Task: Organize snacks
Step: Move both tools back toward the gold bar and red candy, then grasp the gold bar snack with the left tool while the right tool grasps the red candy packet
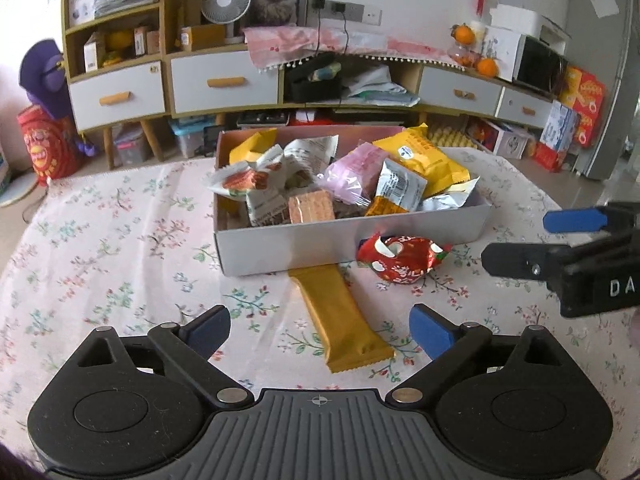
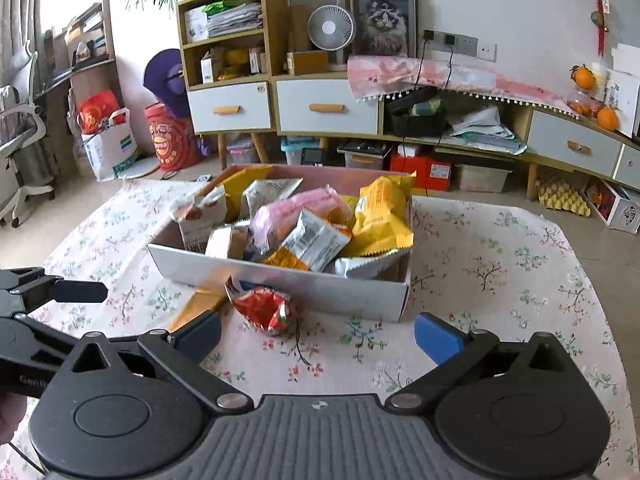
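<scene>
A white cardboard box [image 1: 280, 242] full of several snack packets stands on the floral tablecloth; it also shows in the right wrist view [image 2: 320, 288]. A long mustard-yellow bar packet [image 1: 340, 316] lies in front of it, partly hidden in the right wrist view [image 2: 194, 308]. A red crinkled packet [image 1: 400, 260] lies beside the box front, also in the right wrist view [image 2: 266, 308]. My left gripper [image 1: 320, 332] is open, low over the bar's near end. My right gripper [image 2: 318, 334] is open just behind the red packet; it also shows at the right edge of the left wrist view [image 1: 532, 240].
The floral tablecloth [image 1: 100, 240] covers the table to its far edge. Beyond stand a sideboard with drawers [image 1: 224, 82], a fan, a cat picture, boxes and oranges [image 1: 486, 66]. The left gripper's fingers [image 2: 80, 292] show at the left of the right wrist view.
</scene>
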`<move>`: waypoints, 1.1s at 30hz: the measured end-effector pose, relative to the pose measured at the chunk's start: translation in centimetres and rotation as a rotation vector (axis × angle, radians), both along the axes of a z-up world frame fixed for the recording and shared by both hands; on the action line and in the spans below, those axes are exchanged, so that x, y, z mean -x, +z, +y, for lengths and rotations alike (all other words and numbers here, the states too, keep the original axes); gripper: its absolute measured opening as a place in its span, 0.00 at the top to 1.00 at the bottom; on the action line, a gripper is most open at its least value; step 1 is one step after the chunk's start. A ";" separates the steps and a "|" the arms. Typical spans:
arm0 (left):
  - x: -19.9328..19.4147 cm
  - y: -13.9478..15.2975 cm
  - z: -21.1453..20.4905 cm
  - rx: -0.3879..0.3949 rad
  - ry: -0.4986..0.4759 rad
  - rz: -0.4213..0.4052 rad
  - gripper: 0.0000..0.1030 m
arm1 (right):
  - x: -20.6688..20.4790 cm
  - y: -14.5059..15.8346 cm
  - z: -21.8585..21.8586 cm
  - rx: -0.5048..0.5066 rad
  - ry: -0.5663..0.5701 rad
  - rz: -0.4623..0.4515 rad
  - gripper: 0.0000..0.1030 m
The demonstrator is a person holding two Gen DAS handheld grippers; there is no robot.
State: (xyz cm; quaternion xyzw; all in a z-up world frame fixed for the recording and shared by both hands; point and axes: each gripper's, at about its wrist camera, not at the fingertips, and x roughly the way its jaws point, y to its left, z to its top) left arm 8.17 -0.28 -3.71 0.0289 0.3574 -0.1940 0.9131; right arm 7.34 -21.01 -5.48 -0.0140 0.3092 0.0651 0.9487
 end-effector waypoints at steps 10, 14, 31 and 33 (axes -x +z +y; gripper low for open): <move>-1.0 -1.9 -1.2 0.000 0.006 0.028 0.11 | -0.4 -0.9 -0.4 -0.042 0.003 0.036 0.14; -1.3 -2.1 -1.1 0.010 0.008 0.041 0.21 | -1.1 -1.6 -0.4 -0.071 0.013 0.064 0.14; -1.9 -2.6 0.8 -0.027 -0.031 0.089 0.74 | -3.4 -2.6 0.9 -0.096 0.066 0.109 0.15; -1.9 -2.5 1.3 -0.026 -0.030 0.089 0.74 | -3.5 -2.7 0.9 -0.098 0.067 0.108 0.15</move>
